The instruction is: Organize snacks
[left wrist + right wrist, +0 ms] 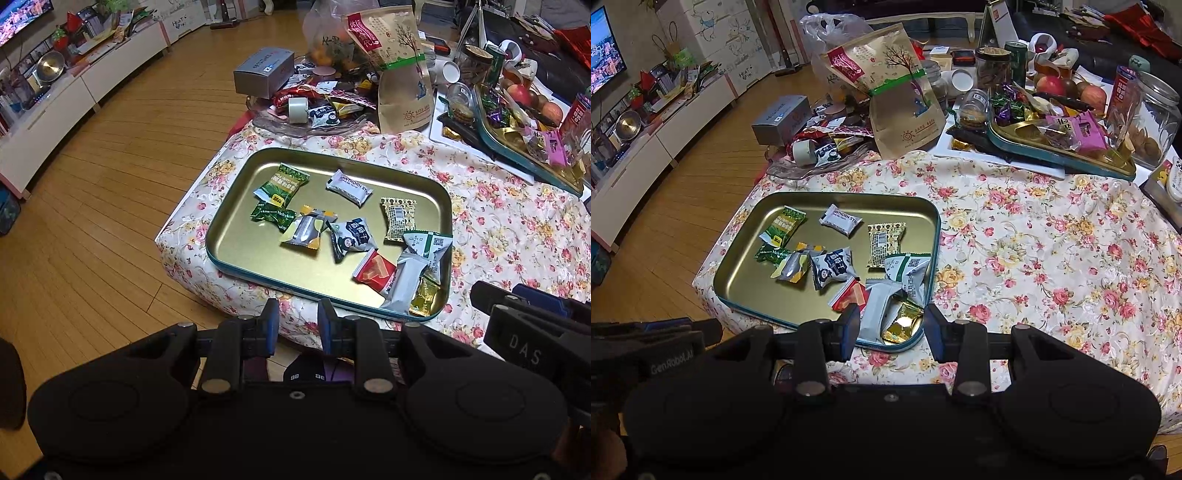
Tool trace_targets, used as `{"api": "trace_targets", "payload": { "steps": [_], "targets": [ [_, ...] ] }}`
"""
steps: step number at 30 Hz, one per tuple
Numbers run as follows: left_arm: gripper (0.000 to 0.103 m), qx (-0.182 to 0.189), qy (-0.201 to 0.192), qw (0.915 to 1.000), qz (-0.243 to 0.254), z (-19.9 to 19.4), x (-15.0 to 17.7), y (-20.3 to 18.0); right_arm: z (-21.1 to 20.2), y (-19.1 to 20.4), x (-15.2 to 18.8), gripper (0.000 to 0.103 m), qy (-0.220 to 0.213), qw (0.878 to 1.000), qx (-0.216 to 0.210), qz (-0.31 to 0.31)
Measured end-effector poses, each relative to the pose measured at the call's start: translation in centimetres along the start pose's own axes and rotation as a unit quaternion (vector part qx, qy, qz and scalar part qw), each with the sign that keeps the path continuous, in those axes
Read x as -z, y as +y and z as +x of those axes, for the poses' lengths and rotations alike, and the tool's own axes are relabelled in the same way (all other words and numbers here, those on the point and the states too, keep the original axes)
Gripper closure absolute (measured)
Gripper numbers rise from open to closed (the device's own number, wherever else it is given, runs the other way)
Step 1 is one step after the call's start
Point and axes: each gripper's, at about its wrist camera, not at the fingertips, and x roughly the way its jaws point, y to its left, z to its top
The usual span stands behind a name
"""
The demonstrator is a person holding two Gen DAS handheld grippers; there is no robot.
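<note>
A gold tray with a teal rim point(240, 229) point(746, 273) lies on the flowered tablecloth and holds several wrapped snacks. Among them are a green packet point(282, 184) point(783, 227), a white hawthorn packet point(349, 186) point(842, 219), a panda packet point(354, 236) point(833, 267), a grey packet point(404, 282) point(877, 310) and a gold candy point(424, 299) point(903, 323). My left gripper point(299, 319) hovers open at the tray's near edge, nothing between its fingers. My right gripper point(892, 321) point(517, 306) hangs open above the tray's near right corner, over the gold candy and apart from it.
A kraft snack bag point(399, 74) point(897, 99) stands behind the tray beside a heap of loose snacks, a tape roll point(298, 110) and a silver box point(264, 70). A second, full tray point(1060, 147) and a glass jar point(1148, 118) sit back right. Wooden floor lies left.
</note>
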Motion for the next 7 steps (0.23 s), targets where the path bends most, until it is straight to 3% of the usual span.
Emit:
{"api": "trace_targets", "payload": {
  "steps": [7],
  "targets": [
    [0.070, 0.000, -0.003, 1.0000, 0.006, -0.04, 0.11, -0.10, -0.02, -0.02, -0.01, 0.063, 0.000, 1.000, -0.001, 0.000]
  ]
}}
